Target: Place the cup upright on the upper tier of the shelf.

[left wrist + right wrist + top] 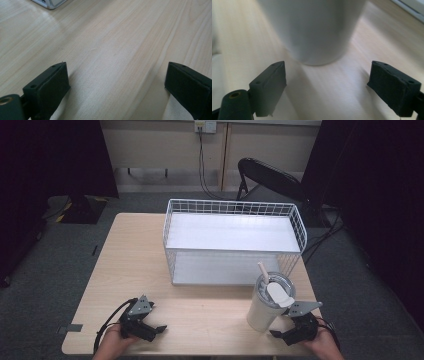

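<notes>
So we're looking down at a light wood bench (130, 265) with a white wire basket (232, 240) sitting toward the far edge, right of centre. A white cup (265, 307) with a clear lid and a straw (262, 270) is standing upright near the front right corner, just in front of the basket.

We're holding the right gripper (328, 86) low by that corner, right beside the cup, jaws spread wide and nothing between them. In the right gripper view the cup's base is sitting just ahead of the jaws, not touching them.

The left gripper (116, 85) is resting near the front left corner, jaws also wide apart over bare wood, well away from the cup.
</notes>
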Demonstrator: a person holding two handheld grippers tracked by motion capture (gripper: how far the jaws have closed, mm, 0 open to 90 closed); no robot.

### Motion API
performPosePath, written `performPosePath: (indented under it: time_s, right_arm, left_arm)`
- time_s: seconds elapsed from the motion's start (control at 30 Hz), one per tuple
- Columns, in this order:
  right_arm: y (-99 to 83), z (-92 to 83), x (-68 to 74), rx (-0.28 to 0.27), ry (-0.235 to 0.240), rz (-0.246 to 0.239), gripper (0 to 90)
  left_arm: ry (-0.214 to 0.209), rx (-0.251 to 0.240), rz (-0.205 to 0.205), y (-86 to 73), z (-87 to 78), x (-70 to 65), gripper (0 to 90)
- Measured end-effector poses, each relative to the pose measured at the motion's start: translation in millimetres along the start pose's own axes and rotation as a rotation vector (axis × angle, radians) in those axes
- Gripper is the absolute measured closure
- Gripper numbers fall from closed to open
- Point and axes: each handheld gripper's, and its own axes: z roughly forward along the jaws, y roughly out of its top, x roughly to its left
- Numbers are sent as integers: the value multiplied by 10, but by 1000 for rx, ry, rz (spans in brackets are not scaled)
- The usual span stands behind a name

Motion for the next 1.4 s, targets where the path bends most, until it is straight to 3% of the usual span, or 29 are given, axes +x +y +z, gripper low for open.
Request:
performPosePath:
  time_s: [0.2,0.5,0.7,0.83,1.07,1.4]
  right_arm:
    - [58,-86,53,-45,24,19,139]
    - [162,-185,97,-156,59,117,138]
    - [250,-203,142,-195,46,112,137]
    - [305,-196,133,-229,45,155,133]
    - [383,-193,132,-267,41,156,106]
    - [410,-161,169,-280,9,143,90]
  left_arm:
    - [-2,0,0,1,5,-2,40]
    - [-1,1,2,3,6,-2,35]
    - [0,1,3,3,6,-2,35]
    - [0,1,3,3,6,-2,35]
    - [0,0,1,3,7,-3,35]
    - [0,0,1,3,7,-3,35]
